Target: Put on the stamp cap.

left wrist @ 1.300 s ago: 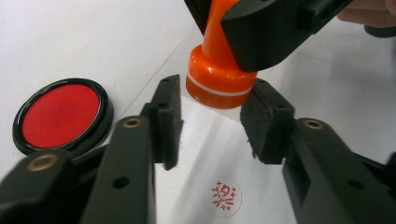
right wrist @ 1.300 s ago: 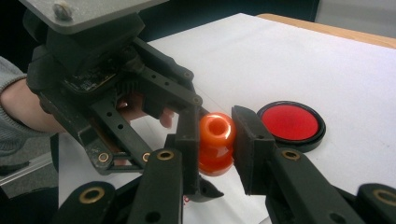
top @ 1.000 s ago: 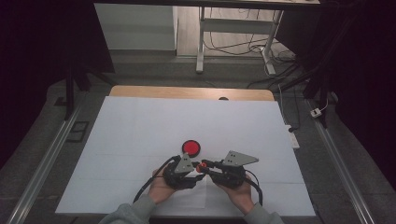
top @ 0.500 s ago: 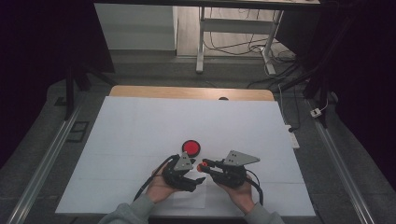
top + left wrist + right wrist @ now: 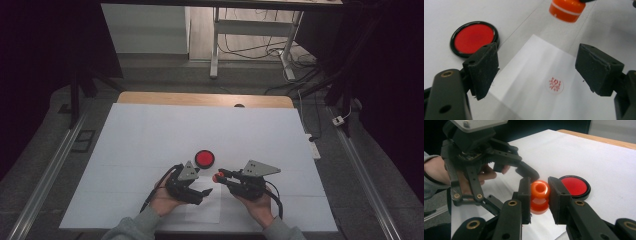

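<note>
My right gripper (image 5: 539, 192) is shut on a small orange stamp (image 5: 539, 195) and holds it just above the white table sheet; in the high view this stamp (image 5: 218, 176) sits between the two hands. My left gripper (image 5: 541, 68) stands open over a small white paper (image 5: 534, 75) that bears a round red imprint (image 5: 556, 84). The orange stamp (image 5: 567, 8) hangs beyond that paper's far corner. A round red ink pad (image 5: 204, 158) in a black rim lies just past both grippers. In the right gripper view the left gripper (image 5: 515, 170) is close on the left.
A large white sheet (image 5: 150, 145) covers the table, with a wooden edge (image 5: 200, 99) at the far side. Metal rails (image 5: 45, 175) run along both sides. Desk legs and cables (image 5: 250, 45) stand on the floor behind.
The right gripper has drifted slightly right with the stamp, and the left gripper has shifted slightly left, so the two stand a little farther apart.
</note>
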### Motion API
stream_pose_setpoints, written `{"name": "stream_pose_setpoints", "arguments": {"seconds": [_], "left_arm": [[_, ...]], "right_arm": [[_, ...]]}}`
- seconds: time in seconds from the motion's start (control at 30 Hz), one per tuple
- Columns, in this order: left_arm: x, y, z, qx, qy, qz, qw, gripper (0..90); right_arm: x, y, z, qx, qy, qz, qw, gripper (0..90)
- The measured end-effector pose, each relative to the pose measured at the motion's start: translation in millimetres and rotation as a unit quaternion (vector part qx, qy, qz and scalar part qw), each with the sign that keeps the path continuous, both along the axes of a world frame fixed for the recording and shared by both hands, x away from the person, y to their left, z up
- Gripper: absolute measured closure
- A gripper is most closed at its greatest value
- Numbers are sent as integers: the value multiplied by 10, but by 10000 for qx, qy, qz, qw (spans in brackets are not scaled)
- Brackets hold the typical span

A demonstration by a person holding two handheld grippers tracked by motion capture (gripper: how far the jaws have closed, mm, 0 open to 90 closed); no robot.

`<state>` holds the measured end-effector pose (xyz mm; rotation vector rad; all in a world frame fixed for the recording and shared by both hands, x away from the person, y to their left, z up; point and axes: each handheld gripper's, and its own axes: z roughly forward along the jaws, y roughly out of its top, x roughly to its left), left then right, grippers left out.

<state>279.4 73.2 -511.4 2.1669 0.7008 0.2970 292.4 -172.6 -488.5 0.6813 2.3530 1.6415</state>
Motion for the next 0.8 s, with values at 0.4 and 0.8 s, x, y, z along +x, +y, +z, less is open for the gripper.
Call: {"name": "stream_pose_setpoints", "arguments": {"seconds": [0.4,0.8], "left_arm": [[-98,376,57,-46,34,313,9995,204],[-316,1010,42,-252,121,865,9959,223]], "right_arm": [[20,-22,4,-2,-17,-58,10000,720],[63,-101,16,4,-4,-162,9999,720]]}}
